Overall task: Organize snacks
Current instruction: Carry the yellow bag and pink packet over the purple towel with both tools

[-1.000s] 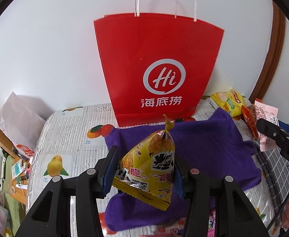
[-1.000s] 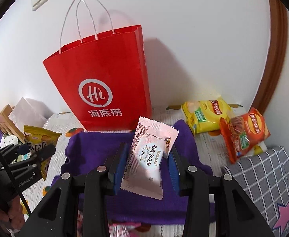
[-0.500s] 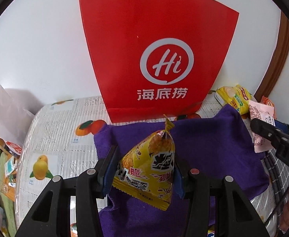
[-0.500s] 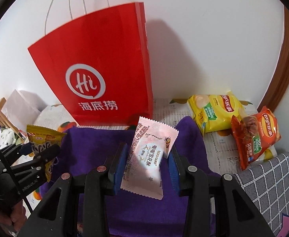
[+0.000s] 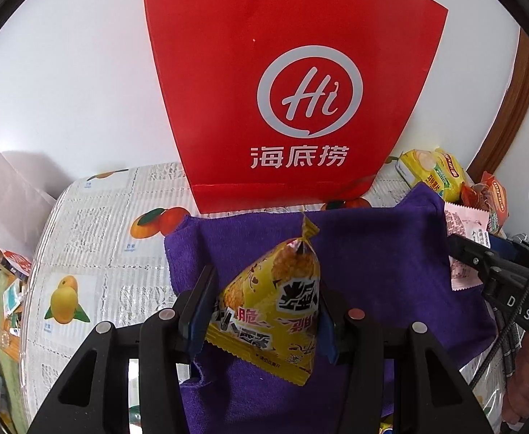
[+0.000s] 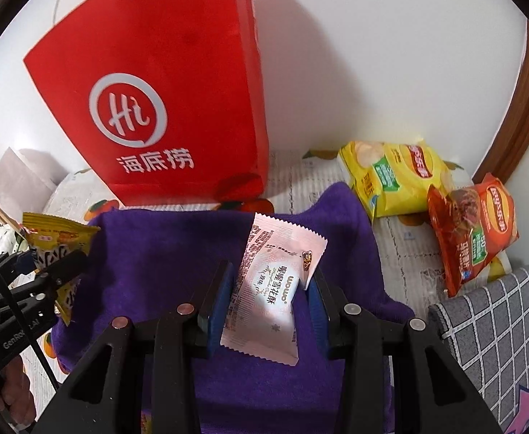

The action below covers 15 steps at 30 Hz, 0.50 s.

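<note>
A: The left gripper [image 5: 264, 318] is closed on the yellow snack bag [image 5: 271, 307], pads pressing both sides. The right gripper [image 6: 268, 307] is closed on the pink snack packet [image 6: 275, 289] in the same way.

B: What has changed?

A: Both have come lower and closer. The red paper bag [image 5: 293, 83] now fills more of each view, and its top edge is out of the picture. The purple cloth [image 5: 373, 253] lies just under both snacks.

B: What does this mean for the task?

A: The snacks probably go down on the cloth, not into the bag. The chip bags [image 6: 401, 177] wait beside it.
</note>
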Motion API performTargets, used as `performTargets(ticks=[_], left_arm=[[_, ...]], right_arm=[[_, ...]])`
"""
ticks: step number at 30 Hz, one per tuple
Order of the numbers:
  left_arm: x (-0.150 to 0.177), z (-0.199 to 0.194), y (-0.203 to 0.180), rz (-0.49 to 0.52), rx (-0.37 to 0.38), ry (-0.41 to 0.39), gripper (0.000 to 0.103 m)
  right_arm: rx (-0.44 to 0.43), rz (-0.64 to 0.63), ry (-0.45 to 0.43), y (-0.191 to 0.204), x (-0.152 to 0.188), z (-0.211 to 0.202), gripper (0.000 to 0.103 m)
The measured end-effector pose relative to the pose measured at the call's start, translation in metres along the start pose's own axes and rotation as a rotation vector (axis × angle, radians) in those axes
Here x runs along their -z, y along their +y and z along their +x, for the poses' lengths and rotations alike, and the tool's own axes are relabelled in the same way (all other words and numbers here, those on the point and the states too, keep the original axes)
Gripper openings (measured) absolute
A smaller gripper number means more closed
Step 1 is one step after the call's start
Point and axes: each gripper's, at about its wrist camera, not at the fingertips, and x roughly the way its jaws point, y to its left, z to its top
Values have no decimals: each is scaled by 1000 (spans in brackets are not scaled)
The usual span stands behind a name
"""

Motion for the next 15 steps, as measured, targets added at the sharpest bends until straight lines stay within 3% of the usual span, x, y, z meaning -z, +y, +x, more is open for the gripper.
performTargets(ticks=[15], left_arm=[[3, 9, -4, 2, -7, 20, 47]], right_arm=[[24, 45, 55, -20, 2, 15, 40]])
